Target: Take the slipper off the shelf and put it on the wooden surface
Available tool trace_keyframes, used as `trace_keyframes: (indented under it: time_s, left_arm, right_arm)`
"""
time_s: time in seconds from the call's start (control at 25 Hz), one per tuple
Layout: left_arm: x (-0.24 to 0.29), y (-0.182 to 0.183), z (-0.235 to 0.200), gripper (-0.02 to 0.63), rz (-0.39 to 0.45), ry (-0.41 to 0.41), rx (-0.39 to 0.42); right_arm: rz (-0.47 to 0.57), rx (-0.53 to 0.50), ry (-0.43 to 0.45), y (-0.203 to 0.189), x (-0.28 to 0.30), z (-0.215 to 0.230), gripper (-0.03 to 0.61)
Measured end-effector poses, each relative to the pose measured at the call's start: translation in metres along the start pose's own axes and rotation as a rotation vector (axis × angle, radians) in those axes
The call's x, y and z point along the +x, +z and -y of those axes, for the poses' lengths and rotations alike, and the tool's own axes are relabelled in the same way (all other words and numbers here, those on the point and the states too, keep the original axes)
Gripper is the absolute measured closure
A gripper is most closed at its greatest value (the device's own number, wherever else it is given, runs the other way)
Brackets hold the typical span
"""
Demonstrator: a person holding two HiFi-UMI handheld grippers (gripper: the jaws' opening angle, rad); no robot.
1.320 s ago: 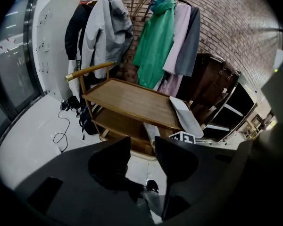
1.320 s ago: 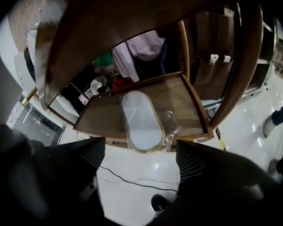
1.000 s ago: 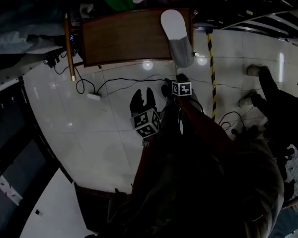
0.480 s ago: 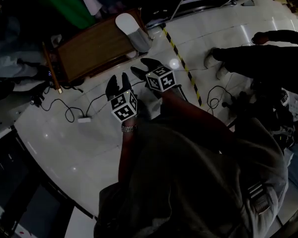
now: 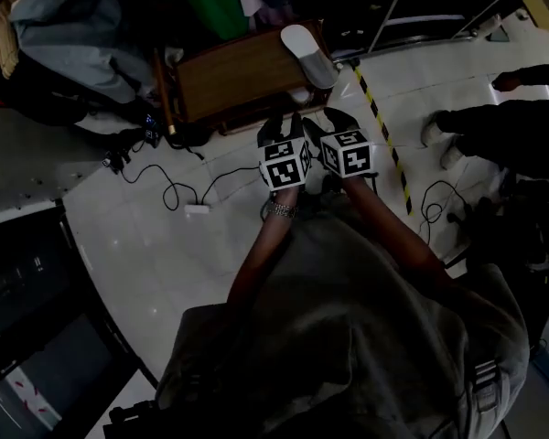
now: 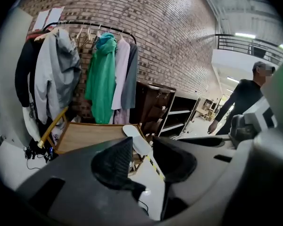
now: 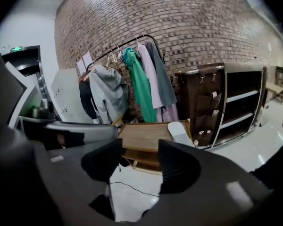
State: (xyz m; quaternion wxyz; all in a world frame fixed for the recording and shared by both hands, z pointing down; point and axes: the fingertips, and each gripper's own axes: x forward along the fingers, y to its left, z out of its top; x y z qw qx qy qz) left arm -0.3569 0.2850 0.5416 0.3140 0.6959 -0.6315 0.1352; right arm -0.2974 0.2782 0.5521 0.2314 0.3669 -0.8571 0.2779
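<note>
A white-soled grey slipper (image 5: 308, 55) lies on a low brown wooden bench (image 5: 229, 80), set along the top's right-hand edge with its nearer end seeming to reach just past the front corner. The rest of the benchtop is bare wood.

A person standing over a white tiled floor (image 5: 165, 263) holds the left tongs (image 5: 279, 128) and the right tongs (image 5: 329, 122) side by side, just short of the bench's front edge and apart from the slipper. In both gripper views the jaws are closing with nothing between them, only floor and bench showing through the gap, so both tongs are released and empty.

Behind the bench, against a brick wall, a clothes rail (image 6: 85, 25) carries a green coat (image 6: 101, 79) and other garments. A dark open shelf unit (image 7: 228, 102) stands just to the bench's right.

Black-and-yellow striped tape (image 5: 384, 135) runs across the floor from the bench's right corner. Black cables (image 5: 178, 190) trail over the tiles to the left. A person in dark clothes (image 5: 517, 131) stands well to the right, beyond the tape. The tiles between the tongs and the bench front lie open.
</note>
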Motion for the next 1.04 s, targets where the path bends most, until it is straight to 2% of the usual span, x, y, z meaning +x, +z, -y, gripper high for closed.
trace_keyframes:
  time_s: [0.2, 0.6, 0.72, 0.76, 0.8, 1.04]
  left_arm:
    - [0.0, 0.013, 0.006, 0.477, -0.016, -0.014, -0.049]
    - [0.004, 0.014, 0.014, 0.501, -0.067, 0.021, -0.04]
    - [0.002, 0.016, 0.01, 0.562, -0.064, 0.038, -0.037]
    - [0.001, 0.015, 0.009, 0.577, -0.064, 0.043, -0.035]
    - [0.0, 0.015, 0.01, 0.582, -0.062, 0.046, -0.03]
    - [-0.002, 0.02, 0.011, 0.611, -0.05, 0.059, 0.037]
  right_arm:
    - [-0.011, 0.015, 0.0, 0.014, -0.002, 0.004, 0.347]
    - [-0.061, 0.036, -0.036, 0.017, -0.012, 0.024, 0.348]
    - [-0.035, 0.027, -0.026, 0.024, -0.013, 0.017, 0.45]
    - [-0.026, 0.028, -0.019, 0.024, -0.014, 0.015, 0.53]
    - [-0.021, 0.027, -0.012, 0.024, -0.014, 0.014, 0.578]
    - [-0.023, -0.005, 0.011, 0.022, -0.013, 0.004, 0.578]
